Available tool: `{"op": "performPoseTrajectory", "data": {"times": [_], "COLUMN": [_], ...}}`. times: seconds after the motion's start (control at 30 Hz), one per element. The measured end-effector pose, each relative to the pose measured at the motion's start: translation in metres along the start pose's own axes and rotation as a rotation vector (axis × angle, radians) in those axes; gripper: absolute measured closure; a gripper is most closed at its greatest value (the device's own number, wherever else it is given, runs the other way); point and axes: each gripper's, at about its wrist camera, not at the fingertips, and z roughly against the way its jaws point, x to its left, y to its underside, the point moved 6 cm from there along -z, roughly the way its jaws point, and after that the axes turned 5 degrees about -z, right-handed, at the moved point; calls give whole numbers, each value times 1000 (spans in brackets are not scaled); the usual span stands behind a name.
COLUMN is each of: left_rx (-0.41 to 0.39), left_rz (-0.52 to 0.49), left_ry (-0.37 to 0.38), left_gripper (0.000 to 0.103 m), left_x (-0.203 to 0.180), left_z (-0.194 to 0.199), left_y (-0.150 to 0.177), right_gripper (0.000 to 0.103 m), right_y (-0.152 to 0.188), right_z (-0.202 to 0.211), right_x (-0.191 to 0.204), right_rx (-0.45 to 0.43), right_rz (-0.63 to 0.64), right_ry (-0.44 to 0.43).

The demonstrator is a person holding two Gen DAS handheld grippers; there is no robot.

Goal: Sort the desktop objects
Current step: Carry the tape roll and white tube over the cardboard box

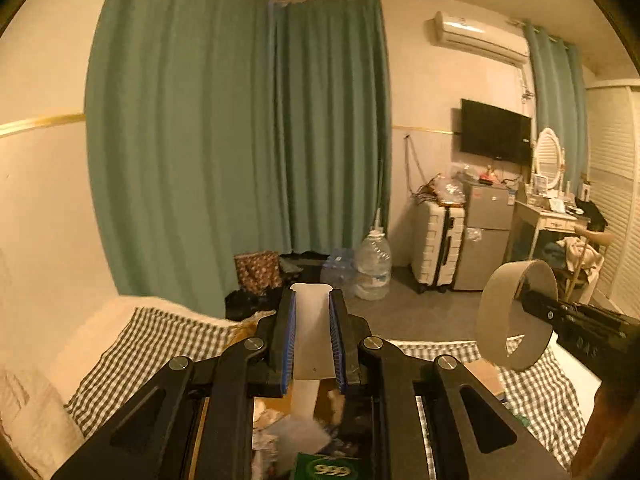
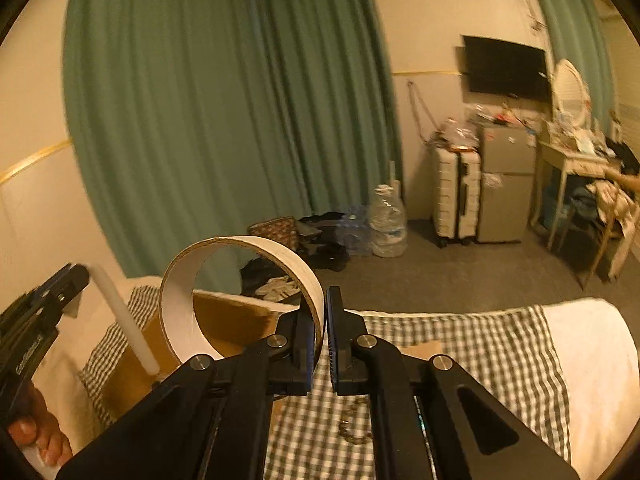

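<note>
The right gripper (image 2: 325,340) pinches the cardboard ring (image 2: 240,296) by its thin wall (light, probably crushable). The left gripper (image 1: 313,340) clamps a flat white strip (image 1: 312,332), likely stiff.

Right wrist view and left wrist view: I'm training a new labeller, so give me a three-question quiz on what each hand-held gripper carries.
1. True or false: the right hand-held gripper is shut on the wall of a cardboard ring.
2. What does the left hand-held gripper grip? A) white flat tool B) water jug C) green box
3. Fill in: the bed cover has a ___ pattern.

Key: 1 true; 2 A; 3 checked.
</note>
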Motion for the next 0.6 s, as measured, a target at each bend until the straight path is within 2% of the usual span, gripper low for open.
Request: {"op": "performPoseTrajectory", "data": {"times": [0.13, 0.27, 0.5, 0.6], "left_rx": [53, 116, 208, 232], "left_rz": [2, 0, -7, -30], "left_ry": [-68, -77, -96, -80], "left_gripper": [87, 87, 87, 87], "left_x": [24, 35, 49, 48], "left_z": [-10, -30, -56, -66], "left_y": [14, 37, 64, 77], "right_gripper": [98, 98, 98, 97], "right_y": [16, 36, 62, 71], "right_z": [-14, -38, -71, -88], "right_x": [36, 65, 90, 103], "right_rx": [24, 63, 118, 153], "right_rz": [64, 77, 116, 146], "right_ry": [-52, -112, -126, -138]}}
